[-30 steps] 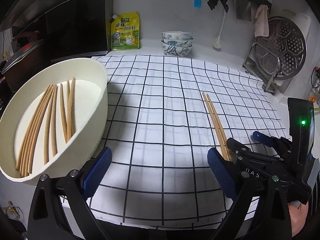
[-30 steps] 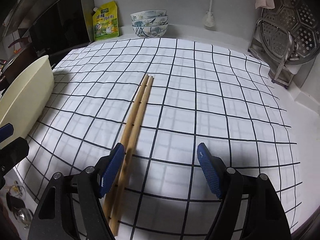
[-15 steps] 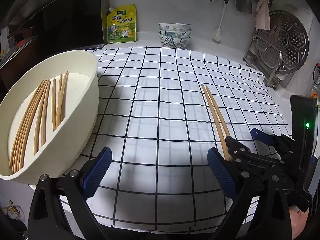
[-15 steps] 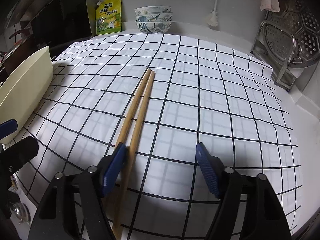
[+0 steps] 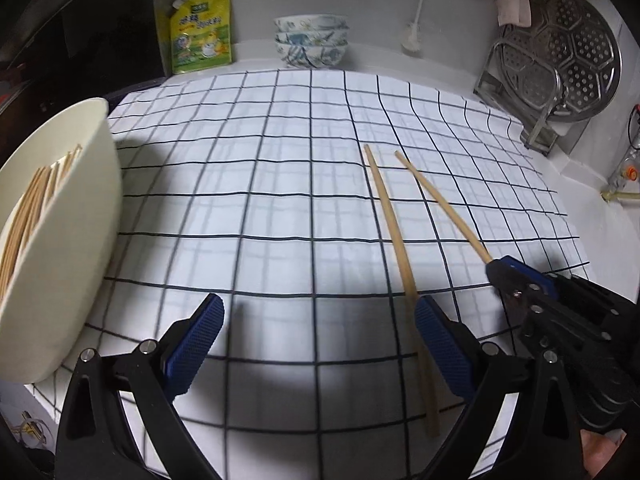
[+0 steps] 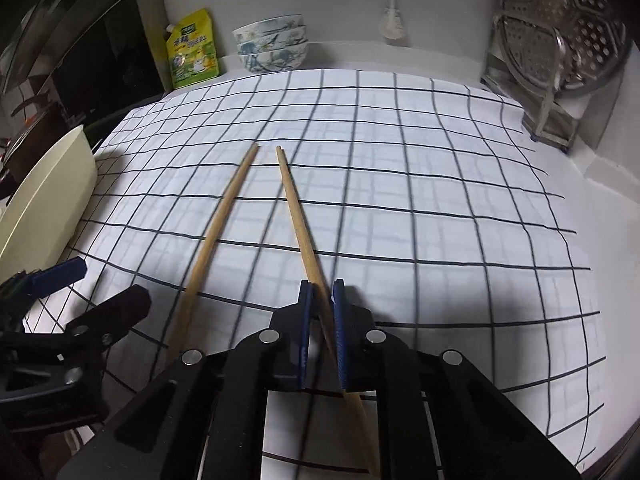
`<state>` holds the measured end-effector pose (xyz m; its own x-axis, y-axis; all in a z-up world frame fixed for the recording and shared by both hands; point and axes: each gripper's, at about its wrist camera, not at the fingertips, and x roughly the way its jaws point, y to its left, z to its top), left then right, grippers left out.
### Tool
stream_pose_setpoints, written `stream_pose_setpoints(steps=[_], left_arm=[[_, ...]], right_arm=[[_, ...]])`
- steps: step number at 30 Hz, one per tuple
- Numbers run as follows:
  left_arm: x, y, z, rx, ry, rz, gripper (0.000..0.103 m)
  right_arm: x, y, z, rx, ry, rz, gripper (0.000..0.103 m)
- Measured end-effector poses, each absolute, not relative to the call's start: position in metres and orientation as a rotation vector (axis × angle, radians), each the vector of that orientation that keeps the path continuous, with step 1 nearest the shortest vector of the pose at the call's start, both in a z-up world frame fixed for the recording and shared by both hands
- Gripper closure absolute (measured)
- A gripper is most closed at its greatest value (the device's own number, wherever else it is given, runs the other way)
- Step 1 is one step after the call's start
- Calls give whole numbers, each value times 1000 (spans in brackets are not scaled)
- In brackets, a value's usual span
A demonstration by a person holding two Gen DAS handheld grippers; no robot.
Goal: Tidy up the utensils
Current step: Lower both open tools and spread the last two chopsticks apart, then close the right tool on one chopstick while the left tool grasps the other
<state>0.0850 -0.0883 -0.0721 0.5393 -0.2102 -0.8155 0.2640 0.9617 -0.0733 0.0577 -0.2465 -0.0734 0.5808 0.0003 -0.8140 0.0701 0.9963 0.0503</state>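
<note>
Right wrist view: 1 chopstick (image 6: 298,216) is now pinched in the right gripper (image 6: 321,312), splayed off its mate (image 6: 218,224) on the checked cloth (image 6: 440,184), left gripper (image 5: 316,344) gaping, so tub (image 5: 76,216) drop-off looks next.

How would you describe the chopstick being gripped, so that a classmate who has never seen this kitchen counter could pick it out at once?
Find the white cloth with black grid lines covering the counter. Two plain wooden chopsticks lie on it, fanned apart at their far tips. The one you want is the right-hand wooden chopstick, its near end clamped between the blue pads of the right tool; its neighbour, the left-hand wooden chopstick, lies free.
</note>
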Motion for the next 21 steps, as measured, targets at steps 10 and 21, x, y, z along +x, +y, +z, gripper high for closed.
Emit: stream_pose_setpoints(steps=[10, 21], left_arm=[[98, -116, -85, 122, 972, -244, 8], [100, -120, -87, 125, 941, -234, 13]], right_arm=[[44, -288, -73, 180, 948, -72, 96], [52, -285, -73, 136, 936, -95, 76]])
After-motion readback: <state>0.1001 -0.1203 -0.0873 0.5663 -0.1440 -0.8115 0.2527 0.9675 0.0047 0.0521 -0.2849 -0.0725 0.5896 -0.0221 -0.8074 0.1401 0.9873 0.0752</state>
